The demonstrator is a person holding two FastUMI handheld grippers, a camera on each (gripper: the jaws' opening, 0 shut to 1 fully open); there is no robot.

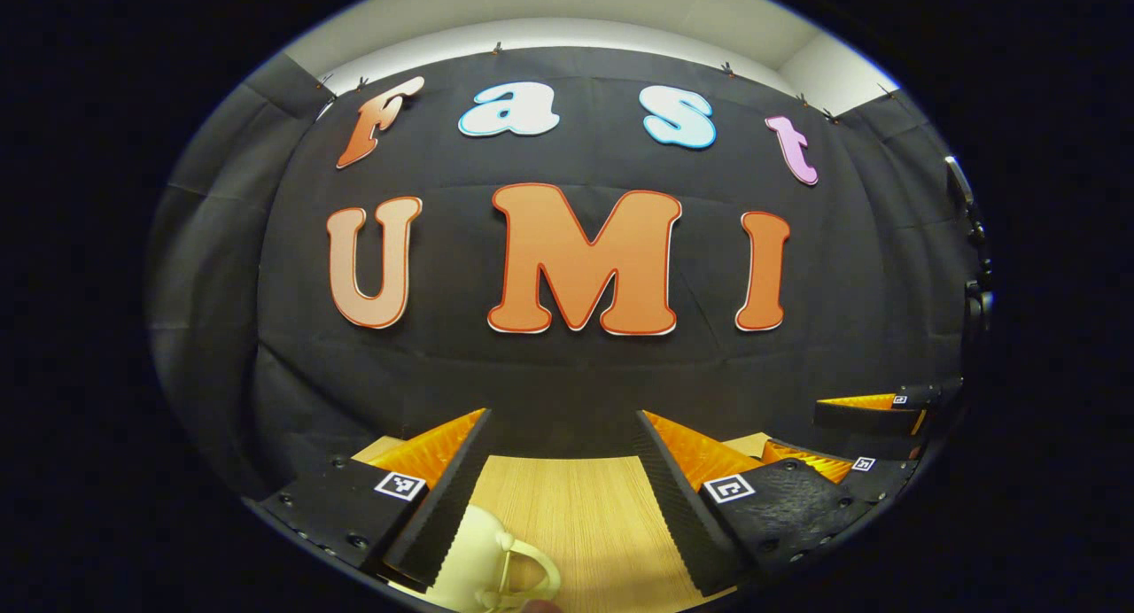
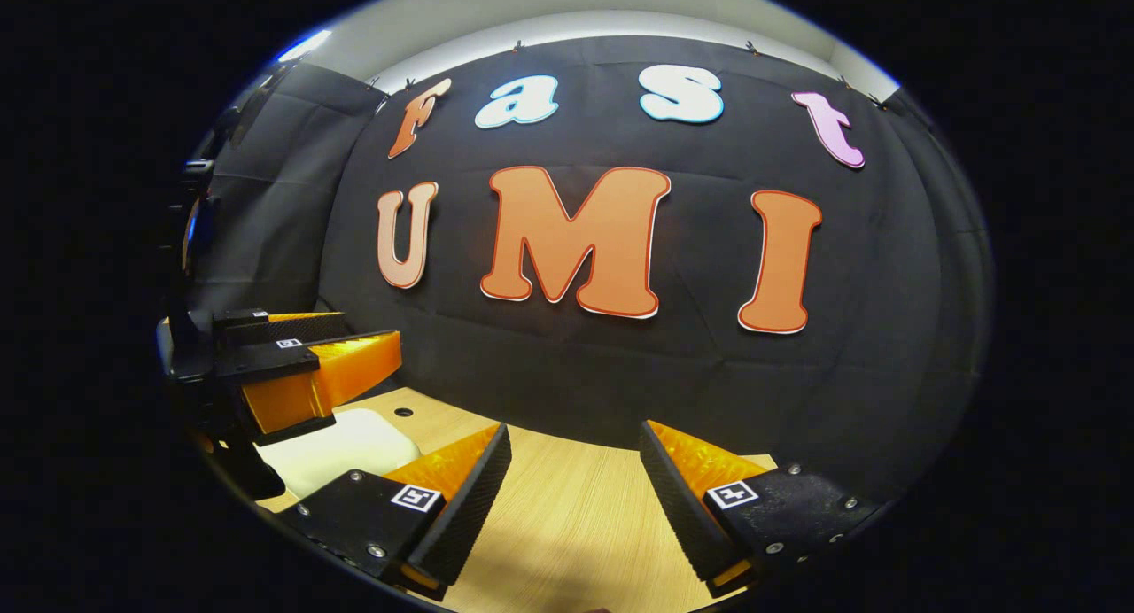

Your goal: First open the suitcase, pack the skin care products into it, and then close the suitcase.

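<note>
Left gripper view has your left gripper (image 1: pixel 563 471) with jaws spread wide and holding nothing, over the pale wooden tabletop (image 1: pixel 576 516), just above a cream, smooth-shelled case with a looped handle (image 1: pixel 496 564), likely the suitcase. Your right gripper (image 2: pixel 574 484) is equally wide and empty, well to its side. Expect a light, stiff, slippery shell, so pinch the handle or a lid edge.
</note>
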